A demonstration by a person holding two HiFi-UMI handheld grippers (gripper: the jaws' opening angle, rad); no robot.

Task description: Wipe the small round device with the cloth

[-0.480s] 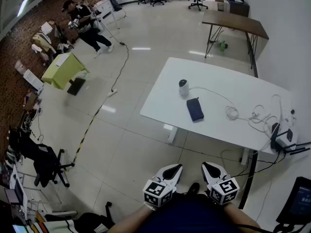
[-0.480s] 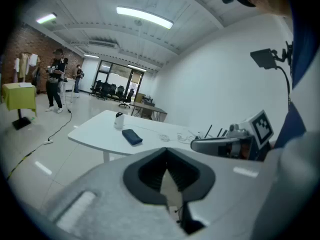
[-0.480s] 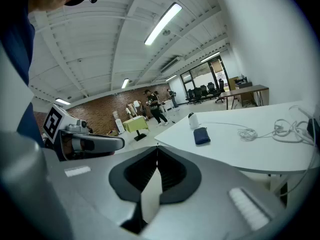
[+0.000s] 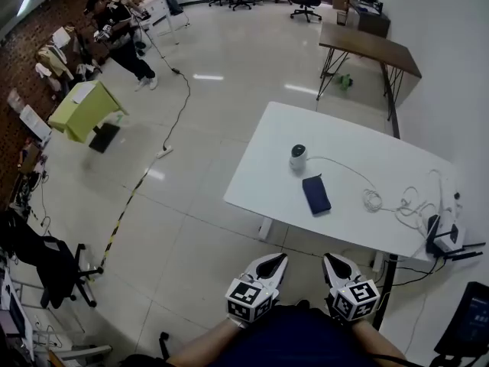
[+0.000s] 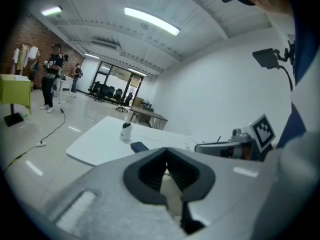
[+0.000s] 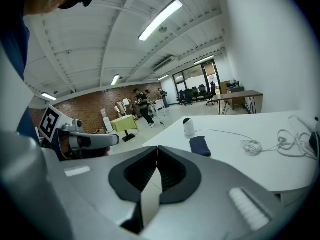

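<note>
While the left gripper (image 4: 276, 260) and right gripper (image 4: 330, 259) are hanging side by side, jaws pressed together on nothing, just short of the white table (image 4: 260, 167), a glossy tiled floor (image 4: 191, 228) is spreading around it. A brick wall (image 4: 30, 29) is running far off to the table's left, and a brown desk (image 4: 367, 44) is standing beyond its far end. The device (image 4: 298, 157), small, round and white with a dark top, is sitting on the table near its left edge. The flat dark-blue cloth (image 4: 316, 194) is lying just beside it, nearer the person. A thin white cable (image 4: 372, 199) is trailing from the device into a loose coil toward the table's right.
</note>
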